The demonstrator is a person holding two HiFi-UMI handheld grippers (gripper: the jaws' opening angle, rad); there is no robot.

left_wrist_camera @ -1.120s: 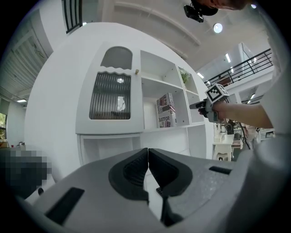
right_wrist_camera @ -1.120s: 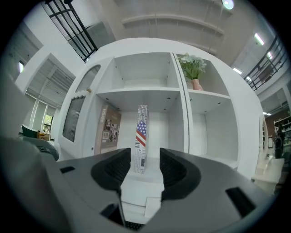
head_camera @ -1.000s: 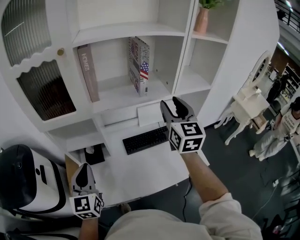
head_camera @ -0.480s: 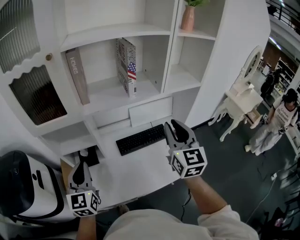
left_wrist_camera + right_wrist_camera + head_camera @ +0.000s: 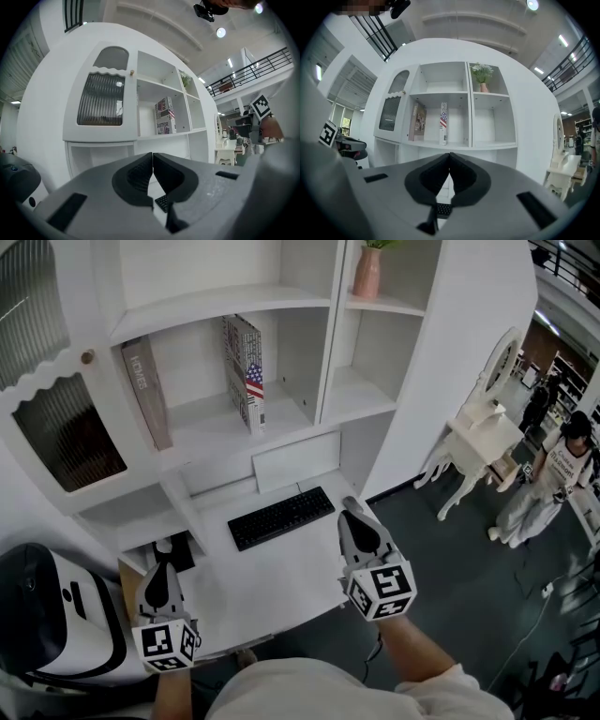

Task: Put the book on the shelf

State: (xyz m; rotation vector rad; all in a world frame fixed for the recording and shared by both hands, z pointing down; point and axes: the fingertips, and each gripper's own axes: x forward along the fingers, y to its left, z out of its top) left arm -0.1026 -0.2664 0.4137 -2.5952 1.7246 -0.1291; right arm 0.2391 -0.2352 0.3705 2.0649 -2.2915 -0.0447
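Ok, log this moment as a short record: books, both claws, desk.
books: flag-cover book and tan book, both standing in one shelf compartment
left claw: shut, empty
right claw: shut, empty
desk: black keyboard on it
upper right compartment: pink vase

A flag book (image 5: 246, 371) and a brown book (image 5: 143, 390) stand on the white shelf (image 5: 202, 423). A black keyboard (image 5: 280, 517) lies on the desk (image 5: 281, 573).
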